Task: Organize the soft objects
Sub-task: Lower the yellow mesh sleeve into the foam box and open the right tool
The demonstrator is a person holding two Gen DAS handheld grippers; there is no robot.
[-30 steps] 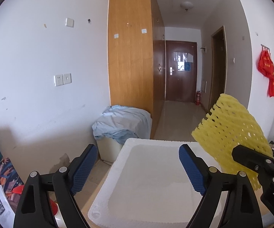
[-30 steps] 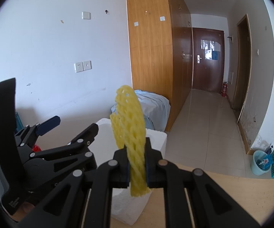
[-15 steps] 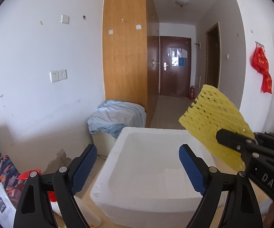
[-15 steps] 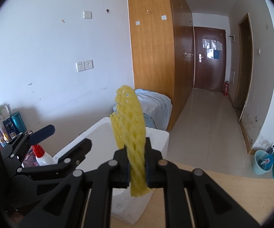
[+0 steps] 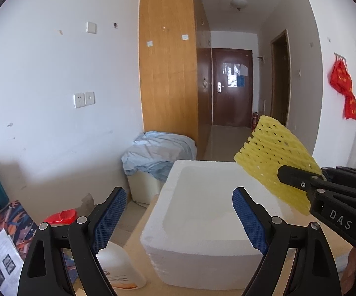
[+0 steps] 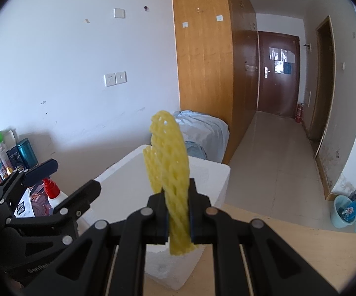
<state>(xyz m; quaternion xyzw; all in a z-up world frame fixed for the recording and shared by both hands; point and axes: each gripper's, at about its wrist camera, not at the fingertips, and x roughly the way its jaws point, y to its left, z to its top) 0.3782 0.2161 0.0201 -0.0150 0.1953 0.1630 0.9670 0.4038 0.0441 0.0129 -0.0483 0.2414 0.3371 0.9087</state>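
Your right gripper (image 6: 178, 219) is clamped on a yellow foam net (image 6: 169, 162), which stands upright out of the pads over the near right corner of the white foam box (image 5: 202, 224); the net's lower end hangs just below the pads. Your left gripper (image 5: 178, 218) stands wide with nothing between its blue pads (image 5: 107, 218), in front of the box. The box interior reads as plain white; its floor is hard to make out. Left of the box, a white bottle (image 5: 118, 268) is half hidden behind the left finger. The table (image 6: 289, 241) is cut off at the frame edge.
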